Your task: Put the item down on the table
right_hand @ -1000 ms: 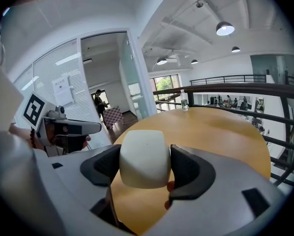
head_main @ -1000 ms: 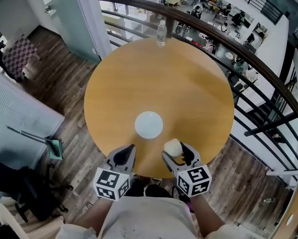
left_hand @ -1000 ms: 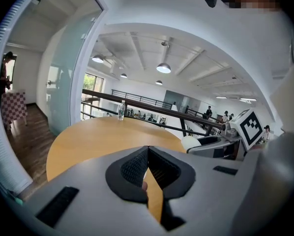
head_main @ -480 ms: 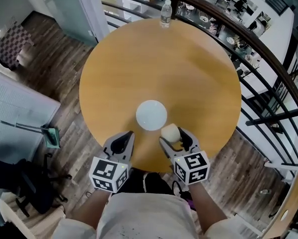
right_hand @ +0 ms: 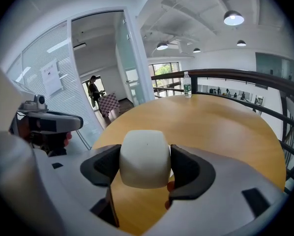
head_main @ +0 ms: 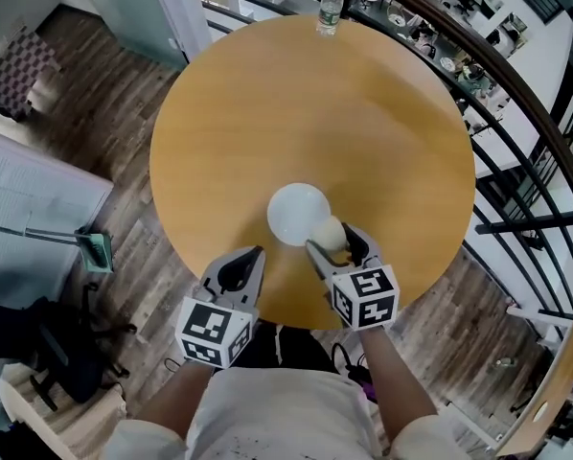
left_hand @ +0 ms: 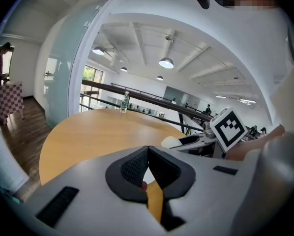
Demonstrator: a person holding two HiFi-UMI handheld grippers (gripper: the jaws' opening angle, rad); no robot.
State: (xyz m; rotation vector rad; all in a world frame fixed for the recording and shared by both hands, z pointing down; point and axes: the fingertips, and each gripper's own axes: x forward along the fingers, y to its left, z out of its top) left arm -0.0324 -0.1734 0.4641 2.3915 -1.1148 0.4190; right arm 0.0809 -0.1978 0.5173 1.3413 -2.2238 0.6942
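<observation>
My right gripper (head_main: 331, 244) is shut on a cream, rounded, cup-like item (head_main: 327, 231) and holds it above the near edge of the round wooden table (head_main: 363, 132). Its pale body (right_hand: 144, 157) fills the space between the two black pads in the right gripper view. A white round plate (head_main: 296, 213) lies on the table just ahead and left of the item. My left gripper (head_main: 239, 274) hangs at the table's near edge, left of the right one. Its jaws (left_hand: 147, 167) meet with nothing between them.
A clear water bottle (head_main: 331, 6) stands at the table's far rim, also seen as the bottle (right_hand: 187, 91). A dark metal railing (head_main: 516, 132) curves round the far and right side. Wood floor lies on the left with a dustpan (head_main: 95, 249).
Both grippers have moved forward over the table. The held item now sits at the plate's near right edge, closer than before. The left gripper stays shut.
</observation>
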